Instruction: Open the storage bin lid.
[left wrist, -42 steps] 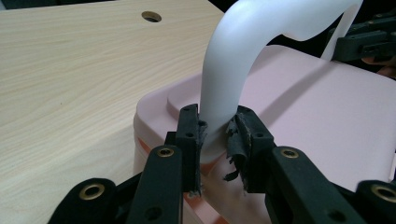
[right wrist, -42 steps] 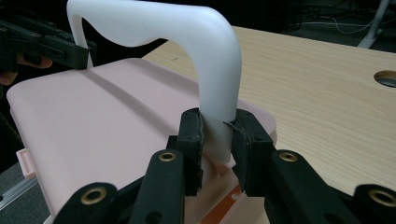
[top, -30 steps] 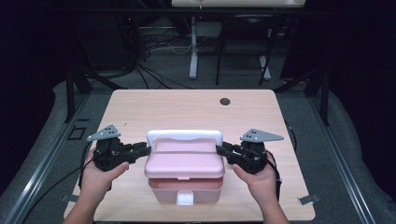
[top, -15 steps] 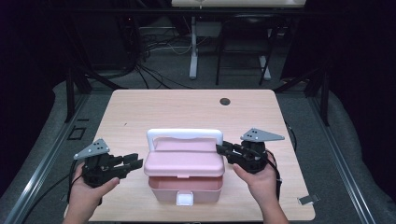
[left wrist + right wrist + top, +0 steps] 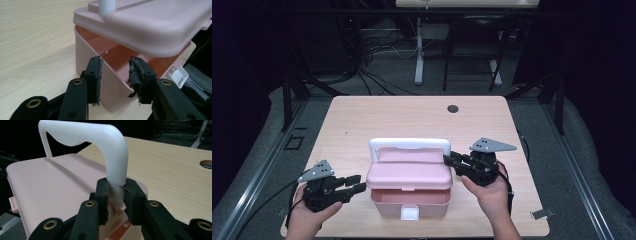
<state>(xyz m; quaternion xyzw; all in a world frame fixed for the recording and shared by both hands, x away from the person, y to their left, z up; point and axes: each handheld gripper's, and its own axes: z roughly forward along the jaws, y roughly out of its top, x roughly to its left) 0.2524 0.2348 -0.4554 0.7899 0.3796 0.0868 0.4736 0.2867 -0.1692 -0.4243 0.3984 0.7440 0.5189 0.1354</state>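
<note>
While the pink box [image 5: 409, 192] stands near the front edge of the bench [image 5: 362, 120], we see both hand-held grippers beside it, one at each end. From the middle of the bench in the high view, the box lies toward 6 o'clock, and a round hole [image 5: 453, 108] in the bench top lies toward 12 o'clock.

The left hand-held gripper [image 5: 357, 183] is at 9 o'clock of the box, low and close to the bench. Its jaws have just been opening and they stand apart. In the left gripper view the left hand-held gripper [image 5: 115, 72] has the corner of the box wall between its jaws, but the pads [image 5: 96, 72] do not press on it, so it grips nothing.

The right hand-held gripper [image 5: 451, 162] is at 3 o'clock of the box. In the right gripper view the right hand-held gripper [image 5: 116, 195] is closed on the white handle [image 5: 110, 152], at the lower end of the handle's near leg, and both pads touch it. The handle stands upright above the lid [image 5: 409, 175].

The lid is lifted a little at the front. In the left gripper view we see a gap between the lid [image 5: 155, 27] and the box body, and the orange-pink inside wall shows through it. A white latch [image 5: 410, 214] sits on the front of the box at 6 o'clock.
</note>
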